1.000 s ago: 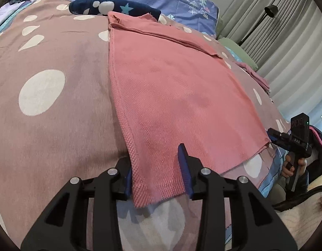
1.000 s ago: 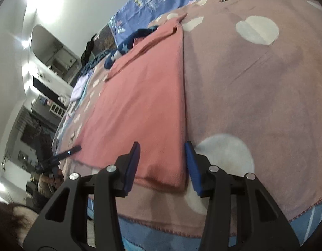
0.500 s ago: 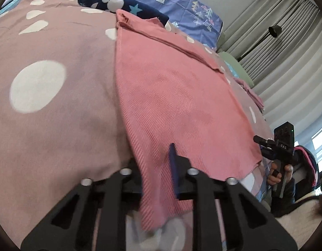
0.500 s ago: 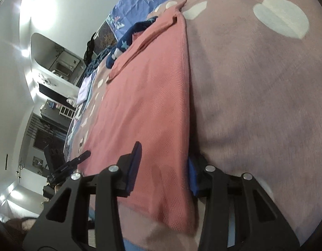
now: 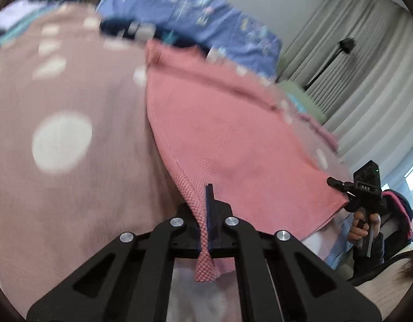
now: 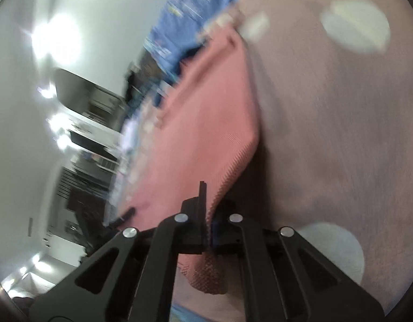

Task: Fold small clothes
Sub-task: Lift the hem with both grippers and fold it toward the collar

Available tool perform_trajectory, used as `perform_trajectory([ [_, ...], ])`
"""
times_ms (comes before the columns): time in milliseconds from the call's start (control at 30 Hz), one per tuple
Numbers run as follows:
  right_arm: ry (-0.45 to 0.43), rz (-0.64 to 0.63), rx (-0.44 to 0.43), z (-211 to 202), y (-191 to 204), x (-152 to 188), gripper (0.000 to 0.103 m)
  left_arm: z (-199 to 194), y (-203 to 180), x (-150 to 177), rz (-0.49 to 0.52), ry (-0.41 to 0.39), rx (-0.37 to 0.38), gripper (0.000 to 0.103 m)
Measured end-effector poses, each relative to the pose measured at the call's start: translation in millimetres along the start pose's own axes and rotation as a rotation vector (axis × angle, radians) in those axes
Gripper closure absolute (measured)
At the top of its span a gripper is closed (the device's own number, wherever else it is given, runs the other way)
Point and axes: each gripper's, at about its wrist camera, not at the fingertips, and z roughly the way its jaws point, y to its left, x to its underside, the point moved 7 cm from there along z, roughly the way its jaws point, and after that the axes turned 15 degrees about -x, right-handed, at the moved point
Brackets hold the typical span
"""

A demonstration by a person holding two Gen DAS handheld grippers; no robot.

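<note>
A pink knit garment [image 5: 233, 145] lies spread on a mauve bedspread with white dots [image 5: 61, 139]. My left gripper [image 5: 205, 214] is shut on the garment's near left corner, and the pinched hem hangs down between the fingers. In the right wrist view the same garment [image 6: 206, 134] runs away from me. My right gripper [image 6: 207, 214] is shut on its near right corner, which is lifted off the bedspread [image 6: 340, 134]. The right gripper also shows in the left wrist view [image 5: 365, 190], at the garment's far corner.
A blue patterned pillow [image 5: 201, 18] and a dark blue spotted cloth [image 5: 126, 29] lie at the head of the bed. A folded pink item [image 5: 322, 131] lies at the right. Grey curtains [image 5: 373, 80] and a black floor lamp [image 5: 346, 45] stand beyond the bed.
Both grippers closed on the garment's near corners. They have begun to lift the hem off the bedspread, and both views are now motion-blurred.
</note>
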Motion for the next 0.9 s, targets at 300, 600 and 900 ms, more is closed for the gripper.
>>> perform_trajectory([
  [300, -0.072, -0.282, -0.14, -57.0, 119.3, 1.7, 0.101, -126.0, -42.9, -39.2, 0.089, -0.297, 0.065, 0.101],
  [600, -0.074, -0.37, 0.028, -88.8, 121.0, 30.6, 0.1, -138.4, -68.7, -12.7, 0.16, -0.272, 0.064, 0.101],
  [900, -0.139, -0.334, 0.121, -44.7, 73.9, -30.9, 0.097, -77.5, -52.3, -50.5, 0.098, -0.225, 0.029, 0.101],
])
